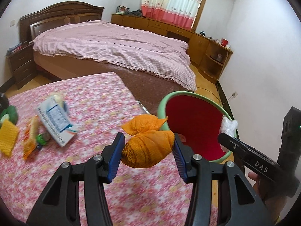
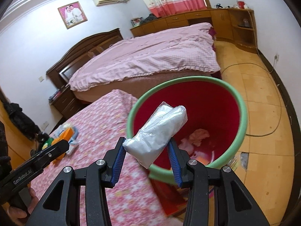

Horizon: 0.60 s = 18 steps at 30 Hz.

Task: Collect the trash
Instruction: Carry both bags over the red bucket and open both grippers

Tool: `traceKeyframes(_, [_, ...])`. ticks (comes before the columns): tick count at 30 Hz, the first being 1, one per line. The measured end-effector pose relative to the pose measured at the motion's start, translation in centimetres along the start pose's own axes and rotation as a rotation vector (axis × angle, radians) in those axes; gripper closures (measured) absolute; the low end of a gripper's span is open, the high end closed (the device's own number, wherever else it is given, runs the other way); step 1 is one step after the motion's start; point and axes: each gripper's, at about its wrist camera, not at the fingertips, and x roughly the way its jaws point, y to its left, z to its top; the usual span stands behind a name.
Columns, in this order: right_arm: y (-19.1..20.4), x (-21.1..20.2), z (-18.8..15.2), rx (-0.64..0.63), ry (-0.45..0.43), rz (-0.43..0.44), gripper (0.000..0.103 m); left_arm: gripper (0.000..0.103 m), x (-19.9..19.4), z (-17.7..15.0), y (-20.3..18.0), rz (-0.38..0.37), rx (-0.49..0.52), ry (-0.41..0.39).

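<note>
My left gripper (image 1: 148, 143) is shut on an orange knotted bag (image 1: 148, 146), held above the table's right edge, just left of the bin. My right gripper (image 2: 145, 144) is shut on a white plastic bag (image 2: 158, 131), held over the near rim of the red bin with a green rim (image 2: 242, 109). The bin also shows in the left wrist view (image 1: 163, 103), with the white bag (image 1: 228, 127) at its right rim. Pink and white scraps (image 2: 199, 136) lie at the bin's bottom.
The table (image 1: 97, 98) has a pink floral cloth. On its left lie a white-and-blue box (image 1: 56, 120), an orange wrapper (image 1: 30, 137), a yellow mesh piece (image 1: 7, 137) and a green item (image 1: 10, 113). A bed (image 1: 112, 43) stands behind. A cable (image 2: 263, 131) lies on the floor.
</note>
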Motion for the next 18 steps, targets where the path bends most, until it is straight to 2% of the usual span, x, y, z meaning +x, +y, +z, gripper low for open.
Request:
traceKeyframes(10, [-3.5, 2.2, 1.2, 0.038, 0.035, -0.043, 0.055, 0.052, 3.3, 0.9, -2.5, -0.033, 0.047, 0.025])
traceKeyframes(18, [-4.2, 2.9, 1.8, 0.031, 0.035, -0.049, 0.055, 0.052, 4.7, 1.5, -3.4, -0.043, 0.060, 0.024])
